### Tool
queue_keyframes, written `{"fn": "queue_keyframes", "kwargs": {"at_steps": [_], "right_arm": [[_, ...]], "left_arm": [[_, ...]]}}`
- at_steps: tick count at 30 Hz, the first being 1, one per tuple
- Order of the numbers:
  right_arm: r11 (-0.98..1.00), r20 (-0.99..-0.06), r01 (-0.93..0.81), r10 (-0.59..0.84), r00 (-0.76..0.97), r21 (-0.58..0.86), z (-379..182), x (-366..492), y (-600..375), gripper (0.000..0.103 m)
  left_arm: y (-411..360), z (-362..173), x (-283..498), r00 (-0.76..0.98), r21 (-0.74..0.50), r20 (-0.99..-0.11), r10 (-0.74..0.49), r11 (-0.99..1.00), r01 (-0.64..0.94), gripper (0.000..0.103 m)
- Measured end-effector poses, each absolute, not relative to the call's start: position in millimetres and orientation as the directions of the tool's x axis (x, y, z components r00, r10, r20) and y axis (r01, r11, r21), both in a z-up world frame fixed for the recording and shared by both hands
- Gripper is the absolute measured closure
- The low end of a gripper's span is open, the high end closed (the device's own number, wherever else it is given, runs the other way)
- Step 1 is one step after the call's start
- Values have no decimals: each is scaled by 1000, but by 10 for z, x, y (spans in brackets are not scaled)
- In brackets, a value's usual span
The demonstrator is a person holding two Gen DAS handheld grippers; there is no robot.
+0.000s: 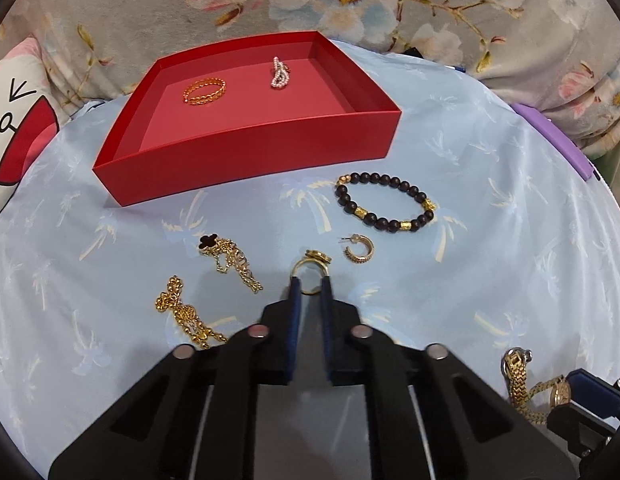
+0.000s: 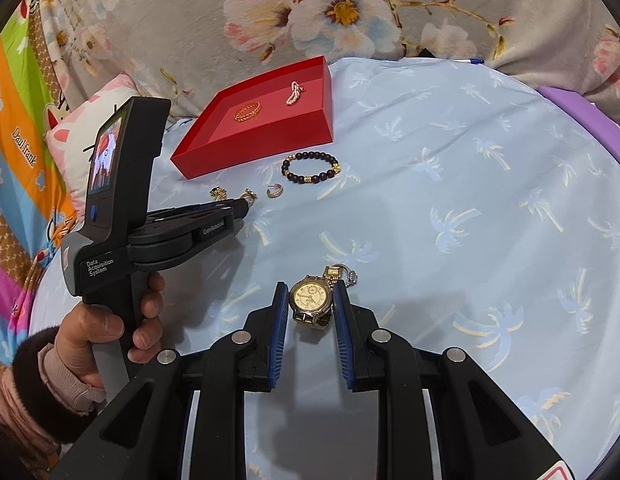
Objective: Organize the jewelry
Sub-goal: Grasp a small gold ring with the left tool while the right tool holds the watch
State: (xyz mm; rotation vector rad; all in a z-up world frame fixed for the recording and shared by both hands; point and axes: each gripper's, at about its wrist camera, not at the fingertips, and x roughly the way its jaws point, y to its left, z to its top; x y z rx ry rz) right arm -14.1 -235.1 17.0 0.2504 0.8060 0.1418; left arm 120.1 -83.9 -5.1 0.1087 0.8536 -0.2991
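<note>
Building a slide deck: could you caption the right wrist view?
Right tongs straddle a gold watch on the palm-print cloth; left tongs reach a ring near the red tray.

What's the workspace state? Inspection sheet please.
Surface: pale blue palm-print cloth.
Job's things: red tray holds gold bangle and pearl piece; bead bracelet, hoop earring, two gold chains loose on cloth.
Clutter: purple object at edge.
Grippers: left gripper around gold ring; right gripper astride gold watch; closure unclear.
Cables: nothing seen.
Surroundings: floral blanket.
</note>
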Motion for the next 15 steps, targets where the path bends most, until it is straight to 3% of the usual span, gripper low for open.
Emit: {"fn": "queue_keyframes", "kwargs": {"at_steps": [6,10,15], "right_arm": [[960,-695,-32,223,684,277,167,-130,-2365,82],[960,-696,-34,227,681,280,153,-125,-2368,82],[959,-702,-34,229,674,281,133,-114,-2365,82]], "left_arm": [[-868,-28,1175,620,-29,-747,-242,943,332,96],[-899,0,1219,638,-9,-736,-228,945,328,76],[-958,-39,1307,621,-9,-748,-234,939,343,76]]}}
